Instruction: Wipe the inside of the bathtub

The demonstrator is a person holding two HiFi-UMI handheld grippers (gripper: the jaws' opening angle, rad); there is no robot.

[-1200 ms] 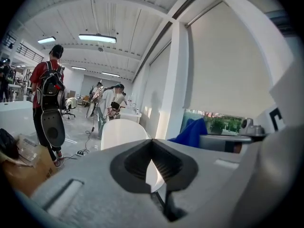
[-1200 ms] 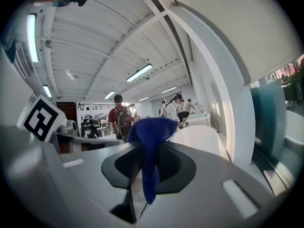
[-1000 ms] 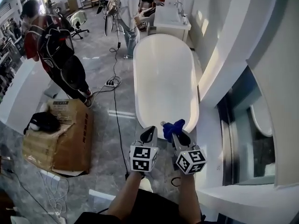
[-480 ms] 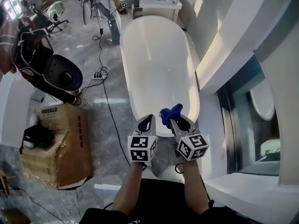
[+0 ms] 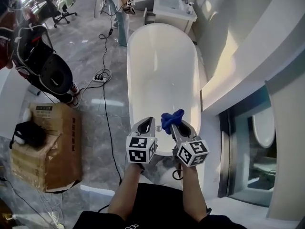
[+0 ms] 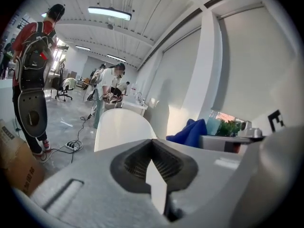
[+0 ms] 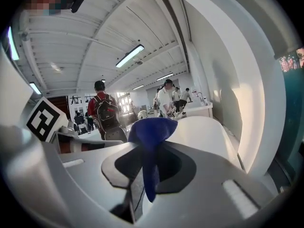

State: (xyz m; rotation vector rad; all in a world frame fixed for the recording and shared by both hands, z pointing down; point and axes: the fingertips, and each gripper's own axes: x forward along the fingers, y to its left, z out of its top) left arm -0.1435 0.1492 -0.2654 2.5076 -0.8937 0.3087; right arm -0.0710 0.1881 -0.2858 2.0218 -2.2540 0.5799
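A long white oval bathtub [image 5: 162, 75] runs away from me in the head view, seen too as a white shape [image 6: 121, 129] in the left gripper view and as a white rim [image 7: 209, 129] in the right gripper view. My right gripper [image 5: 174, 126] hangs over the tub's near end, shut on a blue cloth [image 5: 170, 119] that bunches above its tips [image 7: 151, 141]. My left gripper [image 5: 146, 126] is beside it on the left, shut with nothing in it [image 6: 153, 167].
A cardboard box [image 5: 47, 144] with a black bag [image 5: 26, 133] stands at the left. A power strip and cables [image 5: 99, 76] lie on the grey floor. People [image 5: 40, 56] stand at the left and far end. A white wall ledge [image 5: 233, 75] runs along the tub's right.
My view has swung from side to side over the tub. Both grippers keep their places at the near end, the right one still holding the cloth.
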